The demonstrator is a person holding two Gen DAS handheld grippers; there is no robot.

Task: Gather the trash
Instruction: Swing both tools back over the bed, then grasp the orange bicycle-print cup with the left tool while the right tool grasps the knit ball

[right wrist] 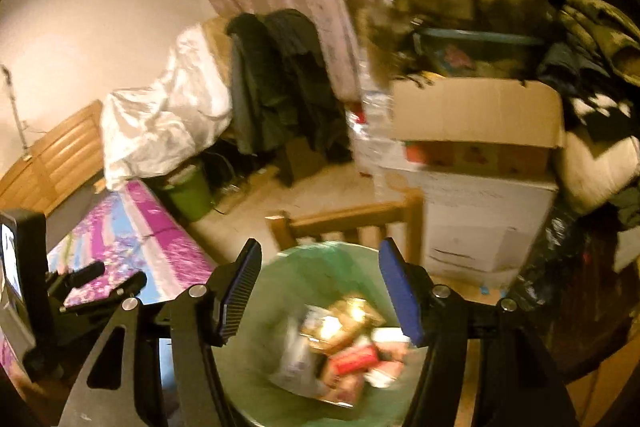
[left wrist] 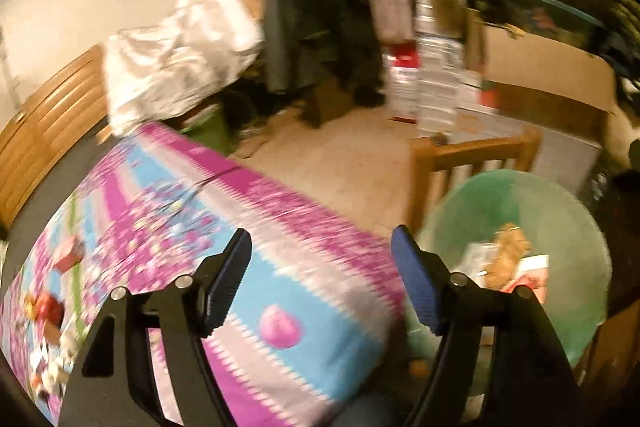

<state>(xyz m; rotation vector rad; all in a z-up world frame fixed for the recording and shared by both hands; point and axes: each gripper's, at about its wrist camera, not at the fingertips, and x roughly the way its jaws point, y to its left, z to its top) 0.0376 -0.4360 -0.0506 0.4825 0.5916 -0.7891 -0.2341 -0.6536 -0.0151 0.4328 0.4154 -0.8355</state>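
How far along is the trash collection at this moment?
Done: wrappers and packets already lie in the green bin. In hand: nothing; the left gripper and the right gripper are both open and empty. Left: too blurred to tell whether litter remains on the patterned cover.

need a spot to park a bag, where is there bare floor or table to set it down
Bare beige floor lies between the purple patterned tablecloth, the dark-draped chair and the wooden chair back. The cloth top looks mostly free. Crowded: stacked cardboard boxes on the right, and the green bin, holding wrappers.
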